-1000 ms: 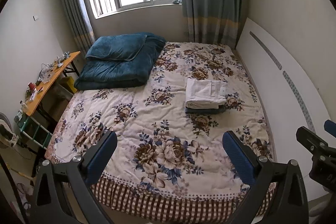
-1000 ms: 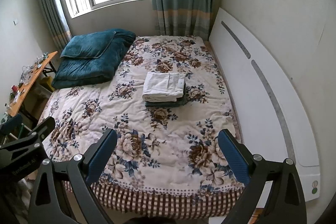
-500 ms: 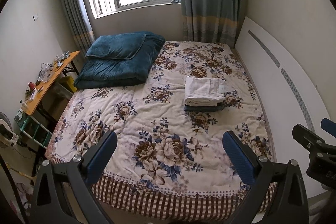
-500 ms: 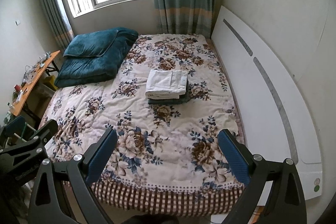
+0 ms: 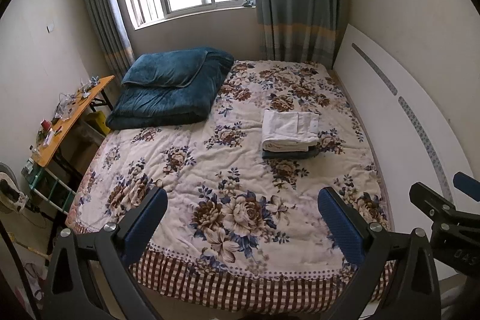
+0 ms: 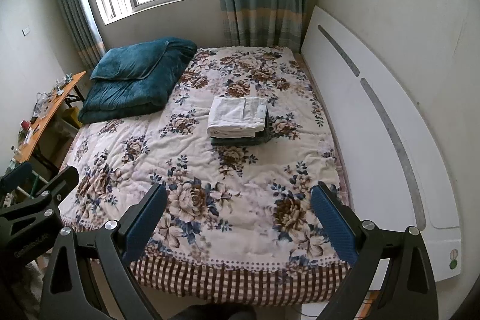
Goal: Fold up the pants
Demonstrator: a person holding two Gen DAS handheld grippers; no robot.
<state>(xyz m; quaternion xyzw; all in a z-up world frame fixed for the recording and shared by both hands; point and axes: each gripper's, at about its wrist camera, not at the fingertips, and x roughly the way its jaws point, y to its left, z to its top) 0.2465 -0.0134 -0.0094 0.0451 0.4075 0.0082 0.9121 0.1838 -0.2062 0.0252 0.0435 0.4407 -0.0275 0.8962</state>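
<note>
Holding both grippers above the bed's near edge: our left gripper (image 5: 243, 222) fingers wide, empty; right gripper (image 6: 238, 218) same. Left to right: orange side table (image 5: 75, 113), teal duvet (image 5: 171, 92) far-left, folded white pants (image 6: 237, 116) stacked on dark folded garment (image 6: 240, 140) right of centre, white headboard (image 6: 375, 116).

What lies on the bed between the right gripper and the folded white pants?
Only bare floral quilt lies between the right gripper and the folded white pants; the right wrist view shows this.
</note>
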